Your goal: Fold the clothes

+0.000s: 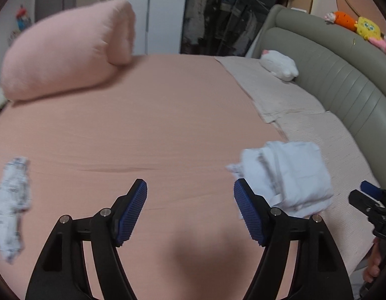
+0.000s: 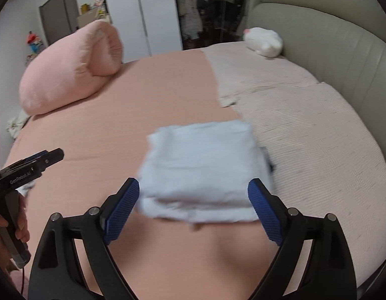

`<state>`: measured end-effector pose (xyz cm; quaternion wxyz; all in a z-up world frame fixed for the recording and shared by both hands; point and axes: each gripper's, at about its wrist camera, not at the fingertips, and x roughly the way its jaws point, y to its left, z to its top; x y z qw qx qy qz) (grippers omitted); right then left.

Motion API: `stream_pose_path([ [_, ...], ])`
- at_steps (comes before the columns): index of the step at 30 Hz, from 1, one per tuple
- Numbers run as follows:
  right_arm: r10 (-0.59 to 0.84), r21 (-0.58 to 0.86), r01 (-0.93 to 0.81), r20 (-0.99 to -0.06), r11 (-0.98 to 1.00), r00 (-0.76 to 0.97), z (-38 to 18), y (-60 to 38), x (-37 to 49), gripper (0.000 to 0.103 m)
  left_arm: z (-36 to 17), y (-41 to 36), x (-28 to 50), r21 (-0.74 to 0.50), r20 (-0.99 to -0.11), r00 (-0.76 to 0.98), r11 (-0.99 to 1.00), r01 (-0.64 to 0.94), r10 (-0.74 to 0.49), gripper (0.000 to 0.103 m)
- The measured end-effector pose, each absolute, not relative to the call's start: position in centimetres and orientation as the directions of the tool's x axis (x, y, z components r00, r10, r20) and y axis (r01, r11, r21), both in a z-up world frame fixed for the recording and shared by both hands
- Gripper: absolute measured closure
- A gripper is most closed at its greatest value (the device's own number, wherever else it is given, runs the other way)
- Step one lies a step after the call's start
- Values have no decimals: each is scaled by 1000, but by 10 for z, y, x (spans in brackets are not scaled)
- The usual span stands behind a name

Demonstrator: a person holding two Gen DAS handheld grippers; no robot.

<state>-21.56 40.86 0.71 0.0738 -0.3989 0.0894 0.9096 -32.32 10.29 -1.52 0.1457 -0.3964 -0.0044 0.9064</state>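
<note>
While both grippers hang over the bed point(image 1: 148, 105), the work reads as partly done. At the bed's left edge in the left wrist view lies a crumpled printed garment point(image 1: 10, 207), a loose strip not yet folded; its long axis seems to run from the near edge toward the far side, though blur hides its true outline. Beyond it, at the far left corner, sits a rolled pink pillow point(image 1: 65, 50).

Over the middle of the bed, the left gripper point(image 1: 190, 210) is released: its jaws stand wide apart with only bare sheet between them, nothing touching the pads.

To the right, on the near half of the bed where the pink sheet meets the paler cover point(image 2: 305, 125), rests the folded white garment point(image 2: 202, 172). It is a compact, layered rectangle, so its folding looks finished. In the right wrist view its long axis lies across the frame, side to side, with the stacked fold edges facing the near edge of the bed.

Just in front of that near side, the right gripper point(image 2: 195, 212) is also released. Its pads flank the bundle's corners but do not appear to press on it.

What remains, by my judgement, is the printed garment on the left; whether more clothes wait out of view cannot be told.
</note>
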Motion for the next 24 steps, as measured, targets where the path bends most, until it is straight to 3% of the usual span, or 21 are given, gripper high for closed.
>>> stream_pose_path([
  [7, 50, 106, -176, -709, -979, -703, 34, 323, -186, 3, 20, 29, -277, 5, -692, -714, -989, -145, 101, 27],
  [16, 51, 84, -145, -674, -986, -737, 70, 240, -119, 1, 47, -44, -175, -61, -627, -777, -998, -27, 59, 23],
  [24, 71, 60, -159, -706, -986, -705, 64, 193, -53, 1, 45, -58, -85, -63, -620, -781, -997, -52, 80, 23],
])
